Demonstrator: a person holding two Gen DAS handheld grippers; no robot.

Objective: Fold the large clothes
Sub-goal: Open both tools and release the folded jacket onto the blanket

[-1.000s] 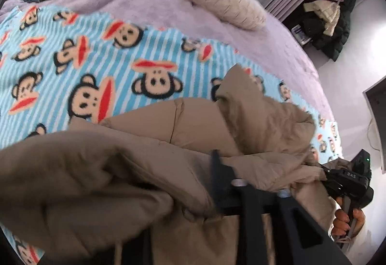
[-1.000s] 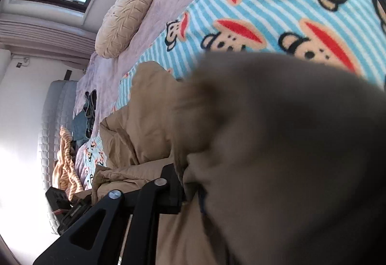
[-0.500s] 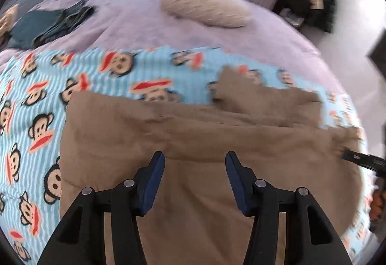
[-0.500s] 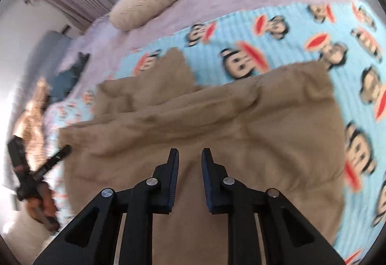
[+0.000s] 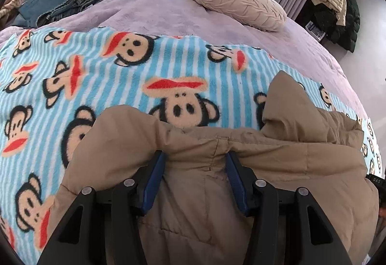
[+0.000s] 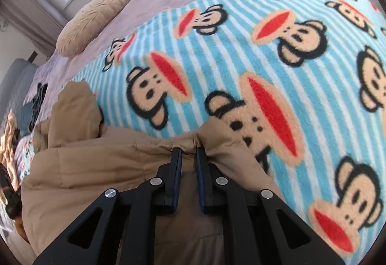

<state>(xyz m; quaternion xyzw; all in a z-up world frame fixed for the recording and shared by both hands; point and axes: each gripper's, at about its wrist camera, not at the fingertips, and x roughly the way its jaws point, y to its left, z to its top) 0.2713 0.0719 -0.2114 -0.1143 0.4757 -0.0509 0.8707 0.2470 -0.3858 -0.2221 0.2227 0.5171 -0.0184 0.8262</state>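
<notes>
Left wrist view: a tan padded jacket point(image 5: 277, 161) lies on a monkey-print striped blanket point(image 5: 96, 86) over a lilac bedspread point(image 5: 154, 6), its far fold between the left gripper point(image 5: 195, 156) fingers, whose jaws stand apart astride the edge, pads not visibly pressing. A beige cushion point(image 5: 236, 0) sits at 1 o'clock, folded jeans point(image 5: 72, 3) at 10 o'clock. In the right wrist view, the right gripper point(image 6: 188, 151) jaws have just been closing and now pinch the jacket's bunched far edge, cushion at 10 o'clock.
</notes>
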